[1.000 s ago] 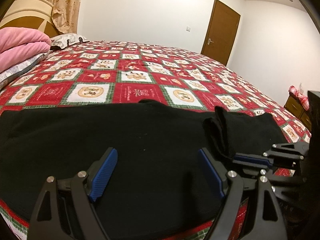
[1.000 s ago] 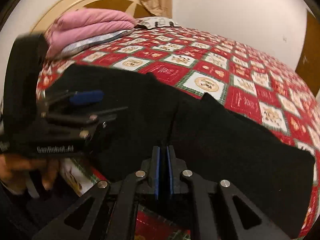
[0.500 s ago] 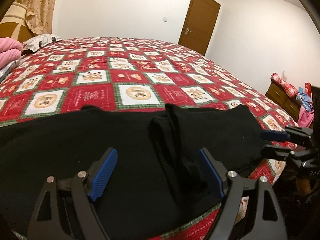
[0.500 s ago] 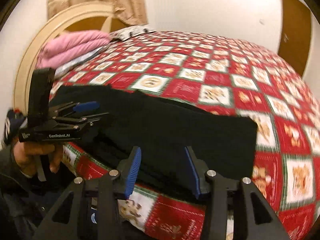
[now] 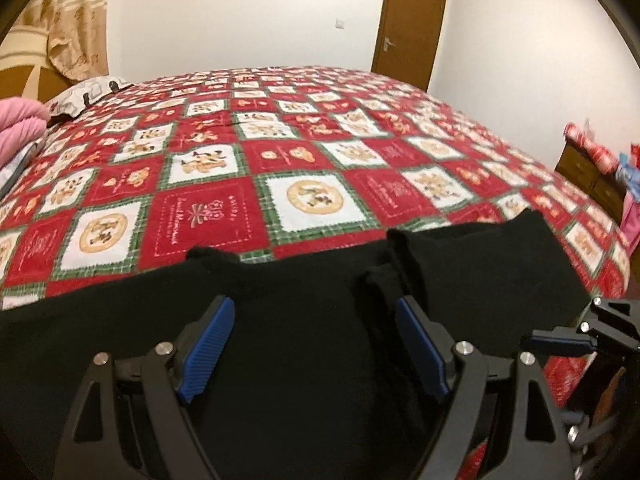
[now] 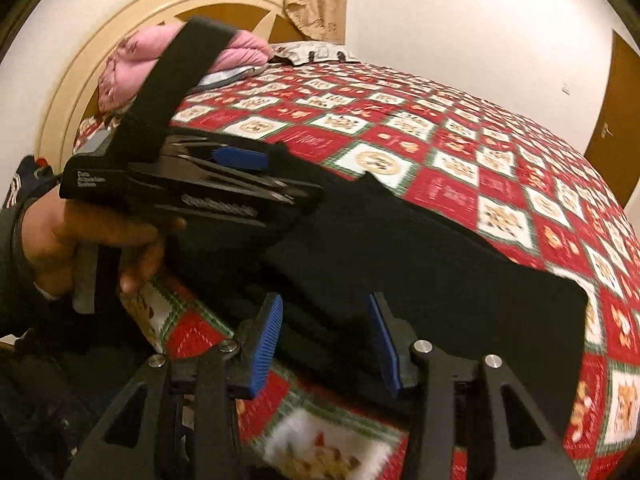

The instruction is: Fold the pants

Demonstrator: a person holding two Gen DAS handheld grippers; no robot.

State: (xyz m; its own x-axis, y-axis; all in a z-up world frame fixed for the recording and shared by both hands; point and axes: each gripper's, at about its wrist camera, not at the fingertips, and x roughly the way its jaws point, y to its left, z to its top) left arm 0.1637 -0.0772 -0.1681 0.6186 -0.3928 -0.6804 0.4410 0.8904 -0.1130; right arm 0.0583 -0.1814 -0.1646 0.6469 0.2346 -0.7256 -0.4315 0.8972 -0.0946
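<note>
Black pants (image 5: 304,312) lie flat along the near edge of the bed, with a folded-over part (image 5: 480,268) on the right side. They also show in the right wrist view (image 6: 420,264). My left gripper (image 5: 316,344) is open and empty, low over the pants. My right gripper (image 6: 326,344) is open and empty over the pants' near edge. The left gripper shows in the right wrist view (image 6: 240,160), held by a hand at the left. The right gripper's blue pad shows in the left wrist view (image 5: 560,342) at the bed's right edge.
The bed carries a red, white and green patchwork quilt (image 5: 304,160). Pink bedding (image 6: 160,56) and a pillow (image 5: 88,92) lie at the headboard (image 6: 120,40). A brown door (image 5: 408,24) stands at the far wall. A wooden dresser (image 5: 588,172) stands at the right.
My right gripper, shut on the pants a second ago, opened and let go. Both grippers have shifted; the left view swung back toward the headboard.
</note>
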